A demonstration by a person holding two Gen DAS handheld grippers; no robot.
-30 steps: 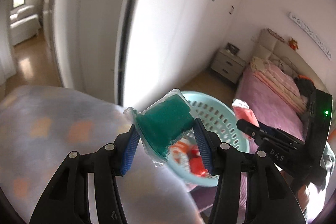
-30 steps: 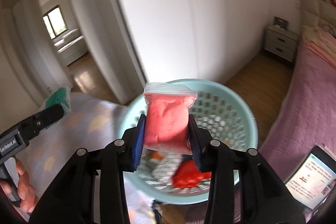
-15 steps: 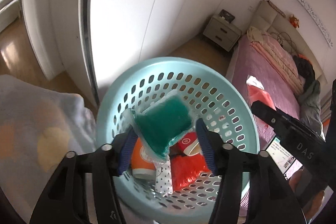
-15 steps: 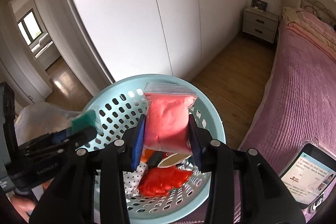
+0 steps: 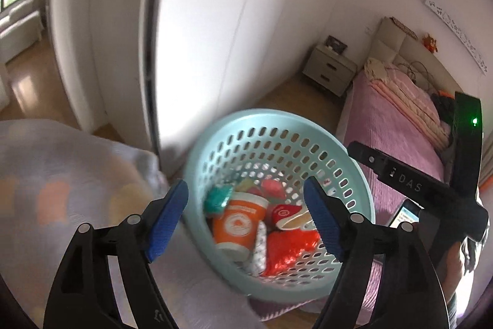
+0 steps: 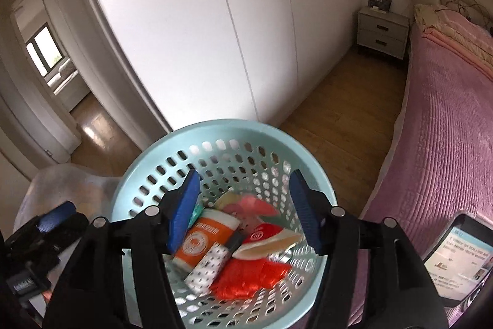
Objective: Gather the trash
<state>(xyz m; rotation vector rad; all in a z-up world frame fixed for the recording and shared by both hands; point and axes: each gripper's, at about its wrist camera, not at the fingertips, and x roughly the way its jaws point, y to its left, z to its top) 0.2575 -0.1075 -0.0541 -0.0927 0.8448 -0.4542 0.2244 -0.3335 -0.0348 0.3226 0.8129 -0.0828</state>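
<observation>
Both claws hang above the pale blue perforated basket (image 6: 148,162). The left gripper (image 5: 246,218) stands wide with nothing between its blue pads, its jaws having just been opening; the right gripper (image 6: 243,211) is likewise spread and empty, its jaws also having just opened.

Inside the basket, nearest the rim, lies a crumpled red-orange bag (image 6: 249,276) beside a white dotted wrapper (image 6: 208,269). Past them an orange paper cup (image 6: 203,236) lies on its side; its print is too blurred to read. A red-and-white cup (image 6: 266,238) lies right of it. Further in, the pink pouch (image 6: 254,205) rests against the basket's far wall, and the green pouch (image 5: 217,199) sits left of the orange cup, half hidden by a pad in the right view.

The right gripper's body, seen right of the basket, reads "DAS". A phone (image 6: 459,258) right of the basket shows unreadable text.
</observation>
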